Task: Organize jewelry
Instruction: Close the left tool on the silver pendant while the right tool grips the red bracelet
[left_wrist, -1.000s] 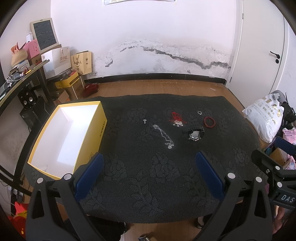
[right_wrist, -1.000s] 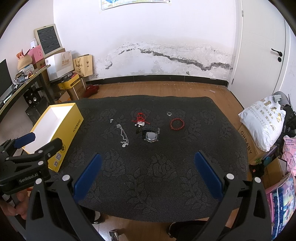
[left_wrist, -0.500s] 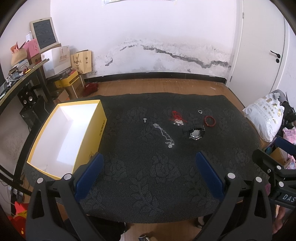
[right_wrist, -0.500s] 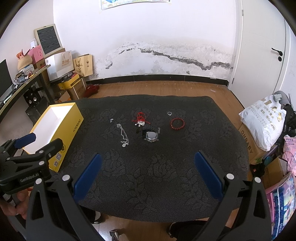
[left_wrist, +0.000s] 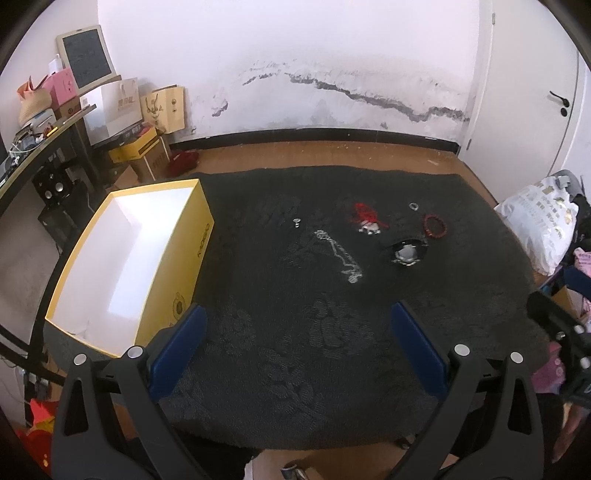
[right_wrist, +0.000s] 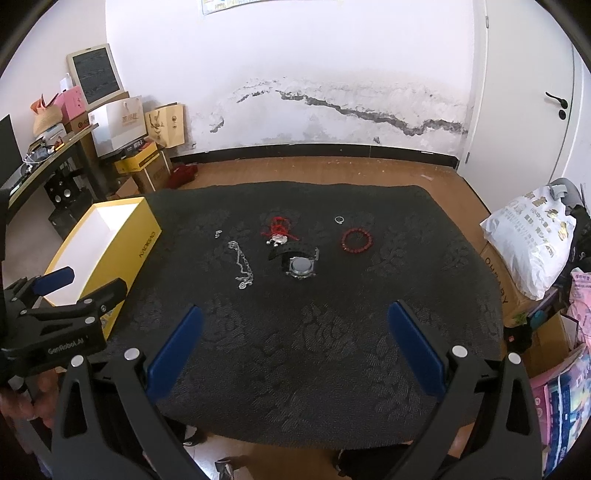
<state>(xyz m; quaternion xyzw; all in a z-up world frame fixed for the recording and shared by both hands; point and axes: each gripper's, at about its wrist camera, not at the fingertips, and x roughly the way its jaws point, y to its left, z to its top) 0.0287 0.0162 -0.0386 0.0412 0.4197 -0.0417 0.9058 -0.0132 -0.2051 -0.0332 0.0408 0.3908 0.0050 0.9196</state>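
The tiny silver piece (left_wrist: 296, 222) is perhaps an earring.

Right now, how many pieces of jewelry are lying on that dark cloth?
6: small stud nearest the yellow box, silver chain, red cord piece, watch, silver ring, red bead bracelet farthest right.

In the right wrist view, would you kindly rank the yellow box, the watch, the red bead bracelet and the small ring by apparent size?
1. Yellow box, by far the largest.
2. Watch, strap included.
3. Red bead bracelet, only slightly smaller than the watch, so those two are close.
4. Small ring, the smallest.
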